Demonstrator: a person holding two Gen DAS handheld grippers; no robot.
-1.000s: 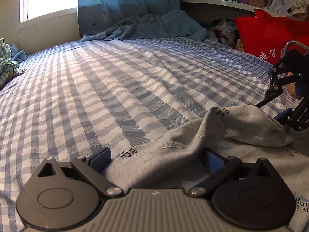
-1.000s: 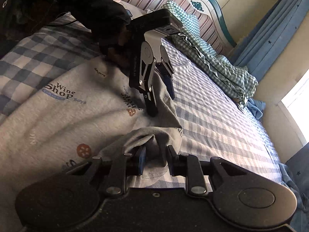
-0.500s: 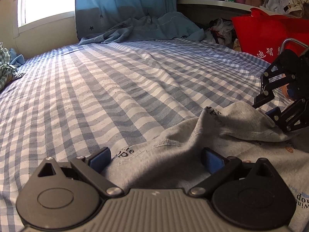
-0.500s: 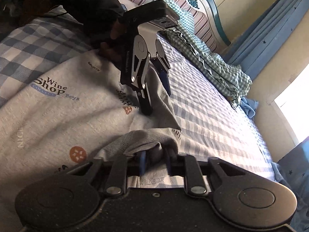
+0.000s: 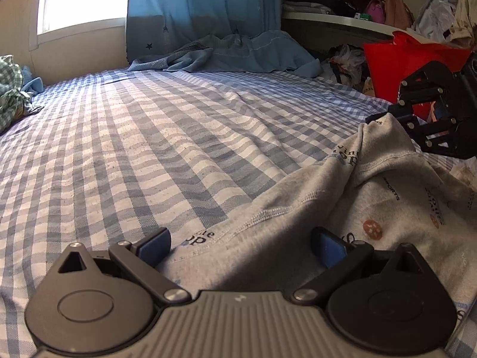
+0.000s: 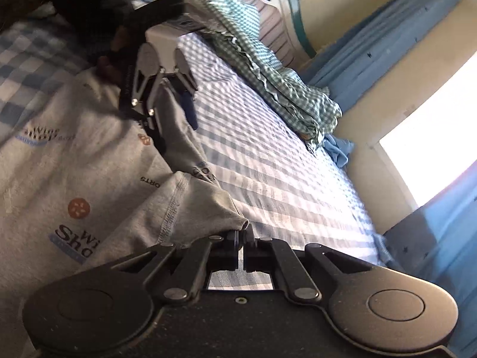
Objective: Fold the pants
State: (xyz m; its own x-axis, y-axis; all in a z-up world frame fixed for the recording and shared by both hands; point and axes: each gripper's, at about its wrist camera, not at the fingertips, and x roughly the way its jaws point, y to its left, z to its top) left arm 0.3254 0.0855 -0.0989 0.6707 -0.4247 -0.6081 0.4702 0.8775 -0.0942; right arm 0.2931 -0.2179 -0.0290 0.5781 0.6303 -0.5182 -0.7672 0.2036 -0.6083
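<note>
**Grey pants on checked bed; right gripper clamped, left gripper spread**

The bed (image 5: 167, 137), covered in a blue-and-white checked sheet, fills most of both views. Grey printed pants (image 5: 342, 208) lie spread over its near side, bunched into a raised fold along the hem edge.

Left gripper (image 5: 241, 246): jaws stand wide apart. The pants' stitched edge runs between the two blue pads (image 5: 155, 244), lying on the sheet; whether the cloth touches either pad cannot be told.

Right gripper (image 6: 241, 246): jaws drawn together on a corner of the pants (image 6: 190, 205), which rises tented from the sheet into the fingertips. In the left wrist view this gripper (image 5: 384, 116) holds the cloth peak lifted above the bed.

A green checked blanket (image 6: 268, 68) lies crumpled well apart, near the headboard.
</note>
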